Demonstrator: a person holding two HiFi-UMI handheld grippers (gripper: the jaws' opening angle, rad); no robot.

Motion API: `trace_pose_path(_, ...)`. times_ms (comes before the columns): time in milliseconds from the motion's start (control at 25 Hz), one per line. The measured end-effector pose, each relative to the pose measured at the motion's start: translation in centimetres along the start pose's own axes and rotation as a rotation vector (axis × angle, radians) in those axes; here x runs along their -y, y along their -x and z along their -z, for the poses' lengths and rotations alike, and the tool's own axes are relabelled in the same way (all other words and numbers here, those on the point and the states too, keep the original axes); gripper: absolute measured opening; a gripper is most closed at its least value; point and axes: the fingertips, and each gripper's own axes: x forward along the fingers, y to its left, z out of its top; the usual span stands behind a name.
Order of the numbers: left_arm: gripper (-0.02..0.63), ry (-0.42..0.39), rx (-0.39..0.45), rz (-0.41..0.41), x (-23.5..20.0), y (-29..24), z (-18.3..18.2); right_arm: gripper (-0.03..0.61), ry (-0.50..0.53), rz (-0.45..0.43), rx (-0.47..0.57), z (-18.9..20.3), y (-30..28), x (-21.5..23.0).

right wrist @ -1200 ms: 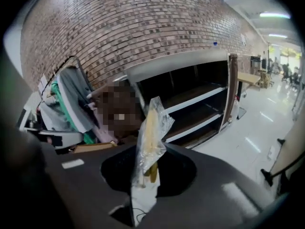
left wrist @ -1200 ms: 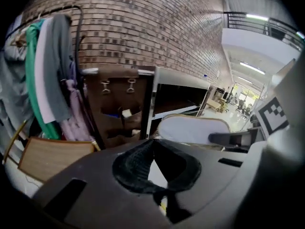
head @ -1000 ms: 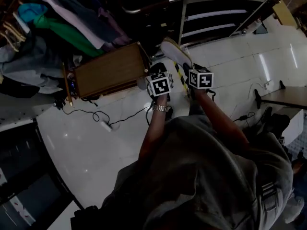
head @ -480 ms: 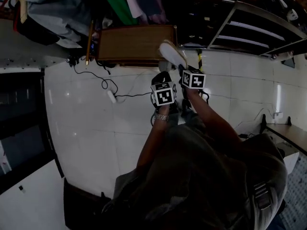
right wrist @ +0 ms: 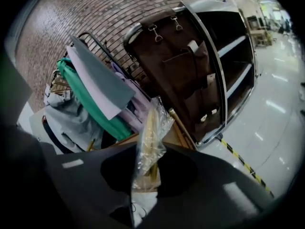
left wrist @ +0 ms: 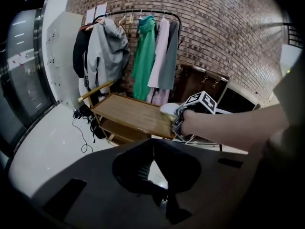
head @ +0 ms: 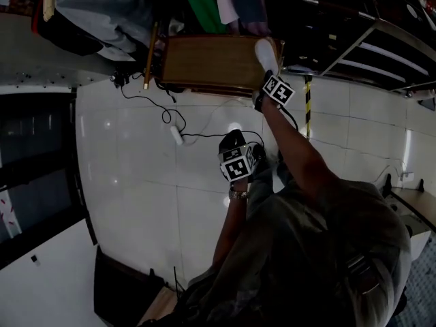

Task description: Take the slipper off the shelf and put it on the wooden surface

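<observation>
A pale slipper (head: pixel 266 53) in a clear plastic wrap is held over the right end of the wooden surface (head: pixel 211 63), a low slatted table. My right gripper (head: pixel 268 73) is shut on the slipper. In the right gripper view the wrapped slipper (right wrist: pixel 150 137) stands edge-on between the jaws. From the left gripper view, the slipper (left wrist: pixel 170 109) is at the wooden surface's (left wrist: pixel 128 111) near right corner; whether it touches the wood I cannot tell. My left gripper (head: pixel 231 142) hangs back over the white floor, its jaws closed together with nothing between them.
A clothes rack (left wrist: pixel 147 46) with several hanging garments stands behind the wooden table. A metal shelf unit (head: pixel 368 46) is to the right, with a brown leather bag (right wrist: pixel 176 46) beside it. A cable and power strip (head: pixel 176 133) lie on the tiled floor.
My right gripper has carried the slipper forward and up to the right end of the wooden table. The left gripper has dropped back toward the person's body.
</observation>
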Motion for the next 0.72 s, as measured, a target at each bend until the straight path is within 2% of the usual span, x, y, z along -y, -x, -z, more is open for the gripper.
trace_pose_path(80,0.005,0.006,-0.008,0.013,-0.8,-0.6,0.1,0.087,-0.014,0.026,-0.124,2.6,-2.4,-0.3)
trace_pose_path(160,0.004,0.001,-0.015,0.035,-1.2,-1.2,0.0,0.207,0.043,0.045,-0.338,6.5,-3.5,-0.9)
trace_pose_path(200,0.005,-0.004,-0.017,0.047,-1.3,-1.4,-0.1,0.294,0.075,0.040,-0.437,8.5,-3.3,-1.2)
trace_pose_path(280,0.004,-0.013,-0.014,0.070,-1.4,-1.7,-0.6,0.369,0.105,0.016,-0.580,11.7,-2.1,-1.6)
trace_pose_path(360,0.003,-0.025,-0.003,0.098,-1.0,-2.0,-1.5,0.419,0.101,0.000,-0.660,13.5,-0.1,-1.4)
trace_pose_path(440,0.003,-0.044,0.009,0.128,-0.3,-2.3,-2.5,0.400,0.109,-0.009,-0.685,14.0,2.3,-0.9)
trace_pose_path(520,0.003,-0.066,0.019,0.158,0.7,-2.7,-3.7,0.322,0.144,-0.041,-0.645,12.7,5.1,-1.0)
trace_pose_path(560,0.005,-0.077,0.023,0.174,1.2,-3.0,-4.4,0.257,0.173,-0.067,-0.600,11.4,6.7,-1.5)
trace_pose_path(640,0.005,-0.105,0.030,0.205,2.5,-3.4,-5.8,0.210,0.251,-0.126,-0.477,7.8,10.1,-3.3)
trace_pose_path(720,0.004,-0.142,0.032,0.236,4.2,-3.8,-7.3,0.125,0.319,-0.187,-0.362,3.9,13.7,-5.6)
